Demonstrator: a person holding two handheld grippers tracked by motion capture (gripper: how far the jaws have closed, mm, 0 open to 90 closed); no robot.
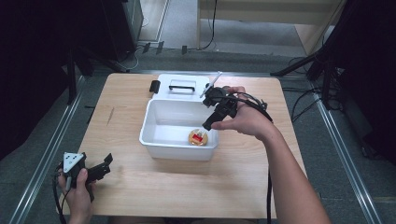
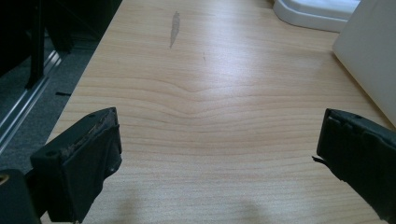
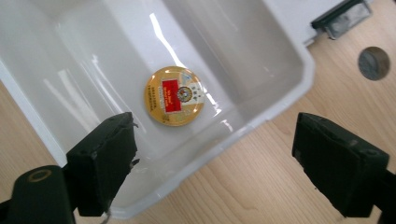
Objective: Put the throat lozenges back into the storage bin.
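Gold round tin [image 3: 173,95] lies in my white plastic bin [image 1: 148,122]; both right gripper [image 3: 215,158] and left gripper [image 2: 219,154] gape empty, so placing looks done.

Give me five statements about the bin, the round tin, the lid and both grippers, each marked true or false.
1. A round gold tin lies inside the white bin. True.
2. The right gripper is shut on the tin. False: its fingers are spread, with nothing between them.
3. The left gripper hovers over the bin. False: it is near the table's front left corner.
4. The bin's lid lies behind the bin. True.
5. The left gripper is open. True.
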